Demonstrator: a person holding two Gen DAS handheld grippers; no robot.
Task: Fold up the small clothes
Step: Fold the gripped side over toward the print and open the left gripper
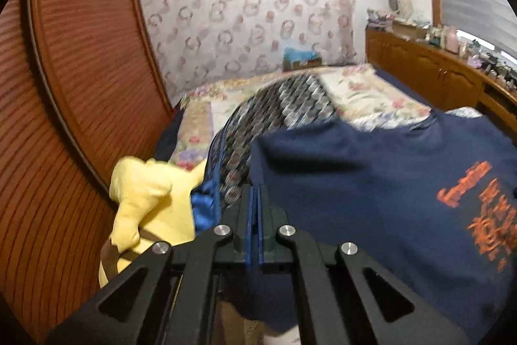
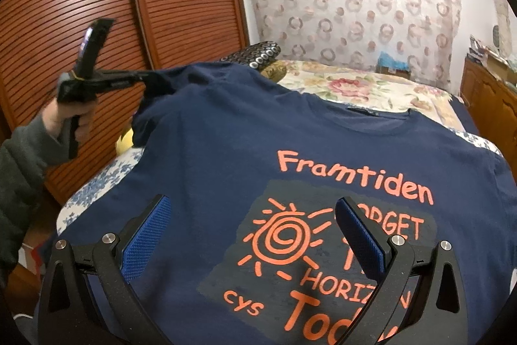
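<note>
the navy t-shirt [image 2: 258,157] lies spread front-up on the bed [image 2: 362,86], its orange print "framtiden" facing the right wrist camera; everything below is placed relative to this shirt. the right gripper [image 2: 252,235] hovers over the shirt's lower front, its blue-padded jaws spread wide on either side of the orange sun drawing, nothing between them and no pad pressing on the cloth. the left gripper [image 2: 147,78] is at the shirt's left sleeve — from the right wrist view its tip meets the sleeve fabric, which is lifted off the bed and pulled toward the wardrobe side; in its own view the left gripper [image 1: 257,199] has its blue pads clamped together right at the navy edge, so it appears to be pinching the sleeve, though blur hides the exact contact. a hand [image 2: 69,122] in a grey sleeve [image 2: 22,157] grips its handle. beyond the shirt's left shoulder lie a patterned dark garment [image 1: 278,109] and a yellow cloth [image 1: 152,199]; a louvred wooden wardrobe [image 2: 97,5] stands past the shirt's left side — a floral bedspread [image 1: 362,89] shows beyond the collar.
</note>
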